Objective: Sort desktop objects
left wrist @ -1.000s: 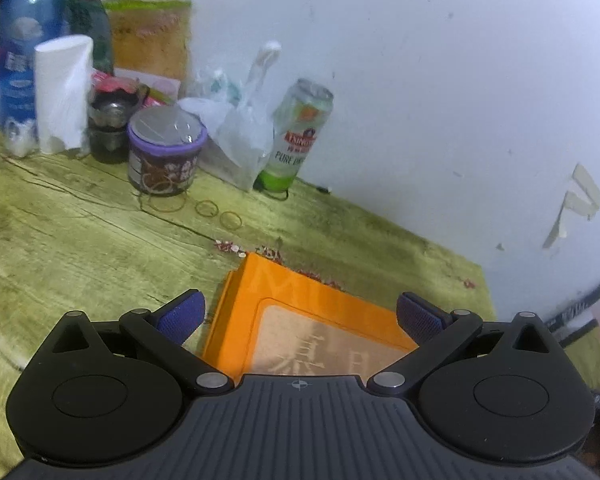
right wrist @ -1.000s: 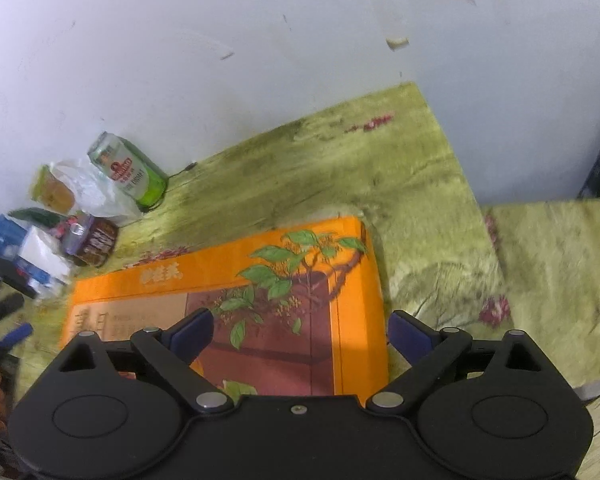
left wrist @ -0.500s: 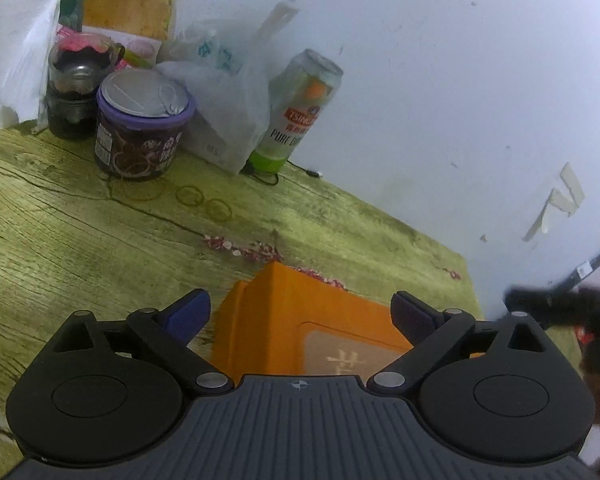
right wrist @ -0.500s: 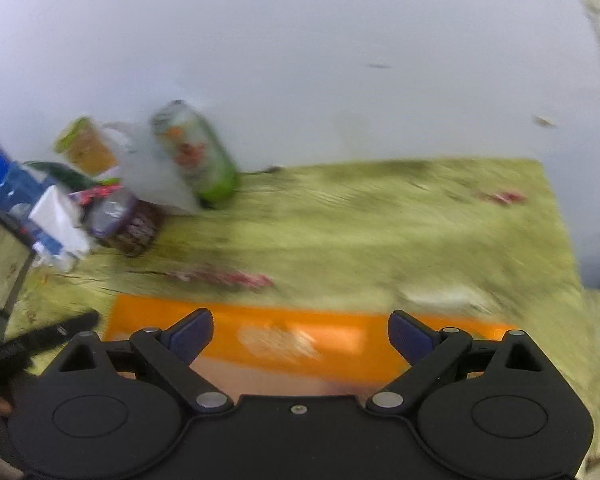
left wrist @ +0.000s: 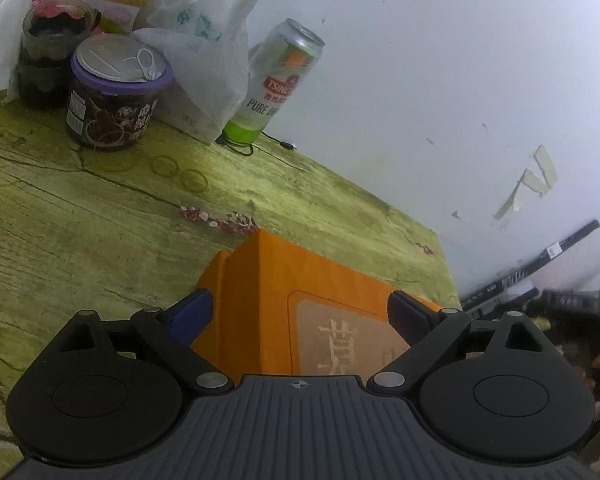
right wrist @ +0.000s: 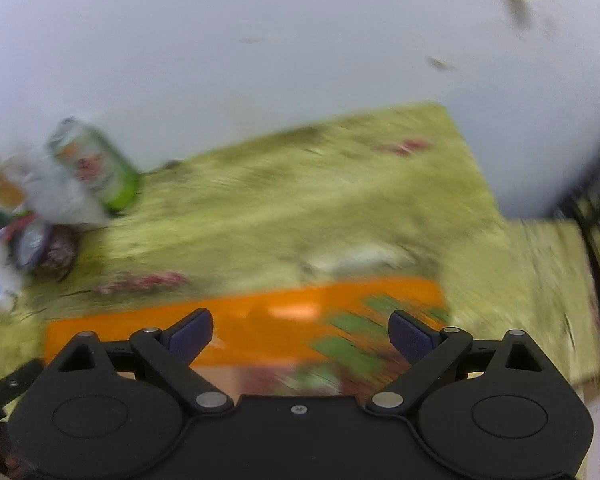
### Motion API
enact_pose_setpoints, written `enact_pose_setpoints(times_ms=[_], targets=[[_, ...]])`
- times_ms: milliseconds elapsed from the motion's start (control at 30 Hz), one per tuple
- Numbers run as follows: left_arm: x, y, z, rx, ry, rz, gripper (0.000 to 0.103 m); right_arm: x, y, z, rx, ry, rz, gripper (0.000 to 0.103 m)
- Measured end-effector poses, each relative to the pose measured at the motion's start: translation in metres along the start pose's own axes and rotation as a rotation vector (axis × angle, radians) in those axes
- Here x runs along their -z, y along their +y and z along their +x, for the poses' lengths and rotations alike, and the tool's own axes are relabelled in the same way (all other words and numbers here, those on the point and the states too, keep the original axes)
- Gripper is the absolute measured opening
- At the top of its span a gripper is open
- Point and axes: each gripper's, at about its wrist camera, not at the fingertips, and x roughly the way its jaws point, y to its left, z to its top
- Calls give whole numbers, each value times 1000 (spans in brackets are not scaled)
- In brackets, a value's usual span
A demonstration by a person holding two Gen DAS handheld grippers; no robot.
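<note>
An orange box (left wrist: 268, 280) with a leaf print lies flat on the green wood-grain table (left wrist: 80, 220). My left gripper (left wrist: 300, 314) hangs low over the box's near end. Its jaws are closing with that end between them, and the blue pads stand just off the box's sides. In the blurred right wrist view, my right gripper (right wrist: 300, 332) is open above the orange box (right wrist: 260, 312), close to its long edge, and nothing is gripped.
Against the white wall at the back left stand a green beer can (left wrist: 284, 84), a plastic bag (left wrist: 204, 72), a purple-lidded tub (left wrist: 116, 96) and a dark jar (left wrist: 48, 60). Rubber bands (left wrist: 180, 172) lie in front of them. The table's right edge drops off to dark shelving.
My left gripper has come down and forward over the box's end, and its jaws have narrowed a little. The right gripper has swept sideways along the box, still open.
</note>
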Motion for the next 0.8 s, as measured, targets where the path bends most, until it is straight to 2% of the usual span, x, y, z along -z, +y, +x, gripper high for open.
enact_pose_setpoints(times_ms=[200,300,467,600,700,800], targets=[[10,-11,-7,-16,21,36,93,30,-62,10,-11,53,226,96],[16,-14,-9,-23,39,39,91,40,-69,16,-25,96,230,96],[23,-13,-8,-57,51,47,85,49,-74,20,-44,110,220,99],[25,-7,-11,-69,37,25,85,52,-80,20,-54,126,240,99],[27,0,-8,-74,61,10,85,56,-89,24,-70,144,268,99],[28,5,-4,-54,72,-3,78,58,-86,29,-67,152,251,100]])
